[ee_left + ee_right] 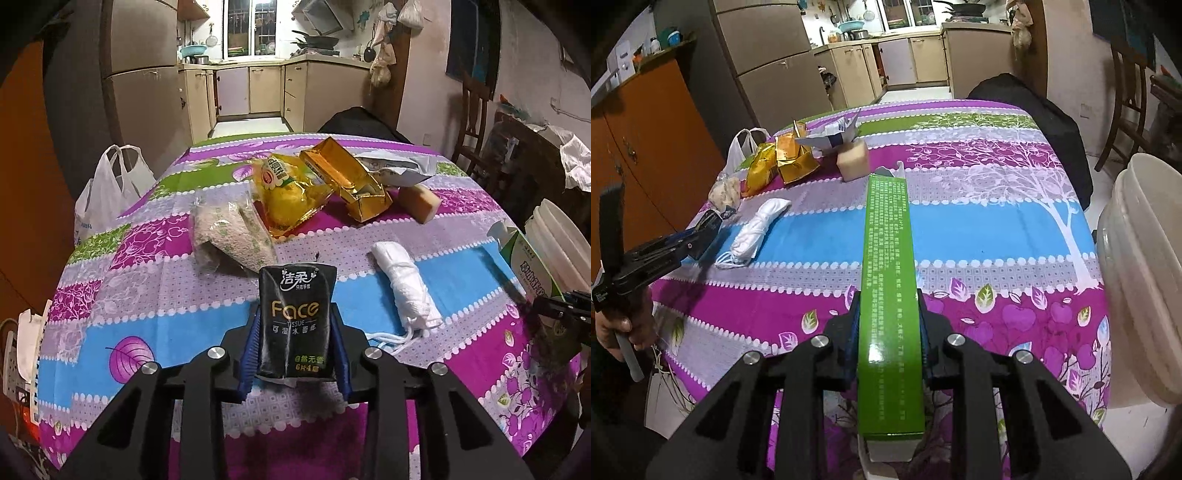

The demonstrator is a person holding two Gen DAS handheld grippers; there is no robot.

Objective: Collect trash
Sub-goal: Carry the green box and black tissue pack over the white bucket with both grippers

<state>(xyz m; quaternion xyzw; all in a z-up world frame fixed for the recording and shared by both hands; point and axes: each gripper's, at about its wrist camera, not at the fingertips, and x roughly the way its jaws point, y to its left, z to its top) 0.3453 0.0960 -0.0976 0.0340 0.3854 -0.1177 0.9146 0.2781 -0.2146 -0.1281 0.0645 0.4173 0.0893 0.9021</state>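
1. The left claw (295, 347) pinches a black tissue pack (295, 321) low on its sides, above the surface (461, 266); hold it firmly.
2. The right claw (889, 332) clamps a green carton (888, 280); carry it level to the white bucket (1141, 258) beside the surface.

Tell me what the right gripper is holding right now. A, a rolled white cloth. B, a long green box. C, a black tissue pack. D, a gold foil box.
B: in the right wrist view the right gripper is clamped on the long green box, while the black tissue pack sits in the left gripper.
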